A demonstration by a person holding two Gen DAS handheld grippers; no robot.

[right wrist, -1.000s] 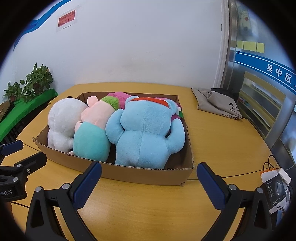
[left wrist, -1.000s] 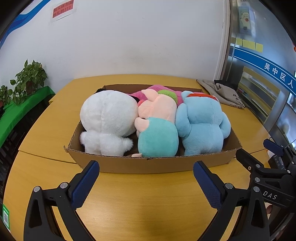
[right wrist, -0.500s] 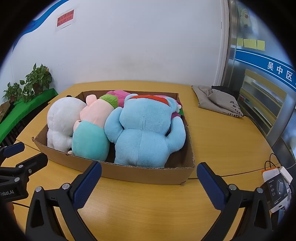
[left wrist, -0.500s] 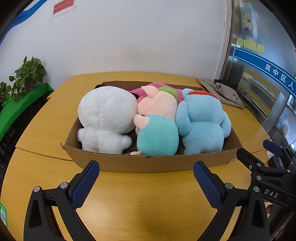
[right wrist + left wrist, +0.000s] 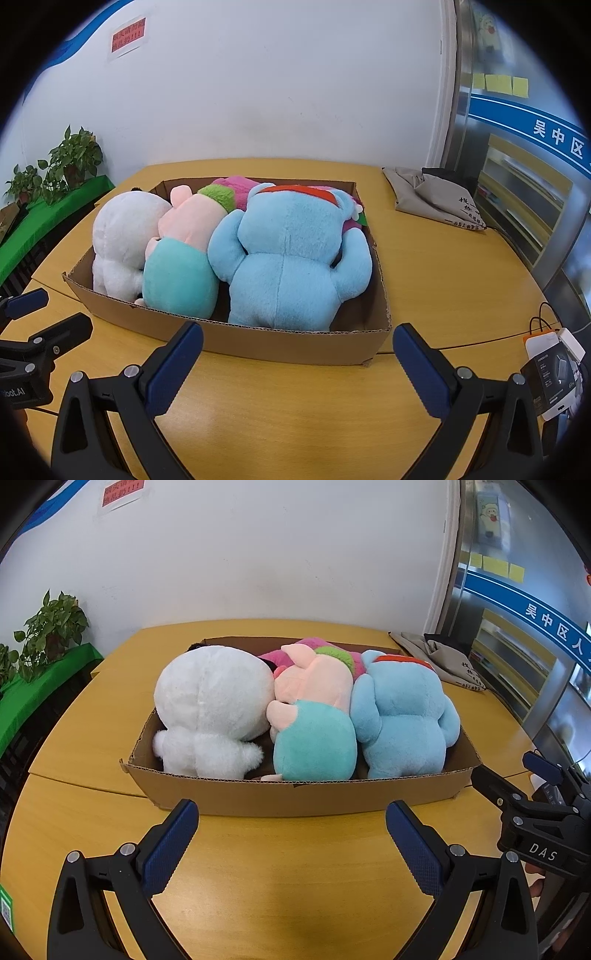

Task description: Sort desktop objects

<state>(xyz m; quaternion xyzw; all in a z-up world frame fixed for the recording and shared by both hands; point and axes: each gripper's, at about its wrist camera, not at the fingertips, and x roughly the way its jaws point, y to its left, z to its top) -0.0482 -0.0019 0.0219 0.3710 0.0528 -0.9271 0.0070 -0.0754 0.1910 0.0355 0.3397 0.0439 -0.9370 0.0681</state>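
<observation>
A shallow cardboard box (image 5: 295, 799) (image 5: 295, 345) stands on the wooden table. It holds a white plush (image 5: 214, 705) (image 5: 122, 236) at the left, a pink and teal plush (image 5: 314, 734) (image 5: 181, 266) in the middle, and a light blue plush (image 5: 402, 720) (image 5: 291, 258) at the right. A magenta plush (image 5: 314, 646) (image 5: 236, 188) lies behind them, mostly hidden. My left gripper (image 5: 291, 834) is open and empty in front of the box. My right gripper (image 5: 297, 354) is open and empty in front of the box's right half.
A grey cloth bag (image 5: 443, 661) (image 5: 436, 195) lies at the table's back right. A boxed device with a cable (image 5: 554, 369) sits at the near right edge. Potted plants (image 5: 48, 631) (image 5: 70, 158) on a green ledge stand at the left.
Both grippers drew back and rose slightly, and the left view shifted so the box now sits further right in it. Both stay open and empty.
</observation>
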